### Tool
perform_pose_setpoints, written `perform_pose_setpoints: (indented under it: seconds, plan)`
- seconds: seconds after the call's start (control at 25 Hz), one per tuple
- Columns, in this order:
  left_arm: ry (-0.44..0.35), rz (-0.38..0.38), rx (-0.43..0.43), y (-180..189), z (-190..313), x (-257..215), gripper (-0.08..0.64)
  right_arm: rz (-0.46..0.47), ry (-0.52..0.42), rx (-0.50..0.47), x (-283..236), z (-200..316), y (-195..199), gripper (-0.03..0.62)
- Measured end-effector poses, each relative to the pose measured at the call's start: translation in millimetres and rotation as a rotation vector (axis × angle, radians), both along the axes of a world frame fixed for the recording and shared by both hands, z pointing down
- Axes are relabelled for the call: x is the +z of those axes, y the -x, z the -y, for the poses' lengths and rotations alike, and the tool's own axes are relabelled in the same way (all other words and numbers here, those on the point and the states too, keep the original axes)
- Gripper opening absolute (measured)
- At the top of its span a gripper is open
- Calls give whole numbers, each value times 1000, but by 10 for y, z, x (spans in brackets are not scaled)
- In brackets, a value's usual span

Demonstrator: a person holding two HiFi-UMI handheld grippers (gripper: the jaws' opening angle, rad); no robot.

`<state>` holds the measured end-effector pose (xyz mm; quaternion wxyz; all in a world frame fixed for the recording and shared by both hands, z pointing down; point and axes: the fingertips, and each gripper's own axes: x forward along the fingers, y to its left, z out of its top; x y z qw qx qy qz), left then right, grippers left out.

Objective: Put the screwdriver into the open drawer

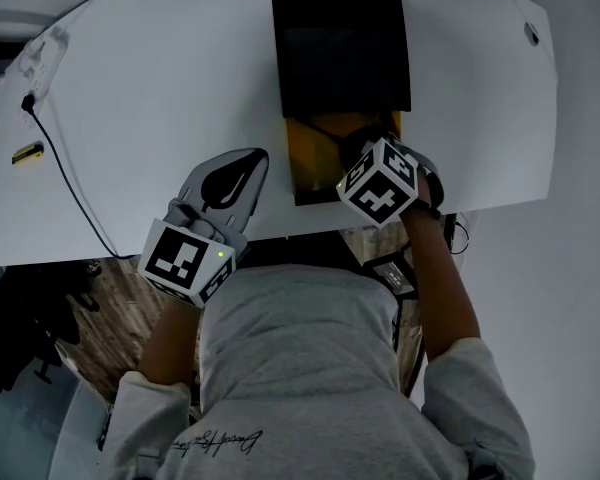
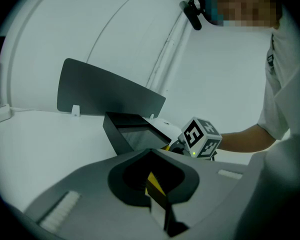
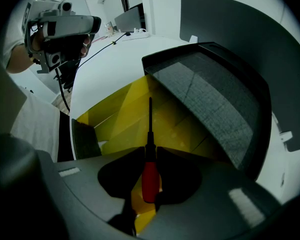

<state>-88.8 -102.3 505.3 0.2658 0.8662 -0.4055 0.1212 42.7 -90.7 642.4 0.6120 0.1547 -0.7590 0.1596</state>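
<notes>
1 screwdriver (image 3: 149,178) in right gripper (image 3: 150,150) over drawer (image 3: 115,115) (left gripper (image 2: 150,154) closed).

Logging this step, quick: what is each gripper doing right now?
Left gripper: shut, nothing between its jaws.
Right gripper: shut on the screwdriver, shaft pointing into the open yellow drawer.

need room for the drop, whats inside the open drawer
Only bare yellow floor and walls show in the drawer, beyond the screwdriver held in the right tongs. Its near end is covered.
</notes>
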Motion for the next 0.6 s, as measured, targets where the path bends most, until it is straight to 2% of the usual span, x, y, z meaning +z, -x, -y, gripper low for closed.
perform_pose_setpoints:
  seconds: [0.32, 0.6]
  plan:
    - [-1, 0, 6, 3, 1, -13, 0, -11, -7, -5, 5, -8, 10, 104]
    - [-3, -1, -2, 17, -13, -30, 0, -8, -13, -9, -32, 6, 24, 138]
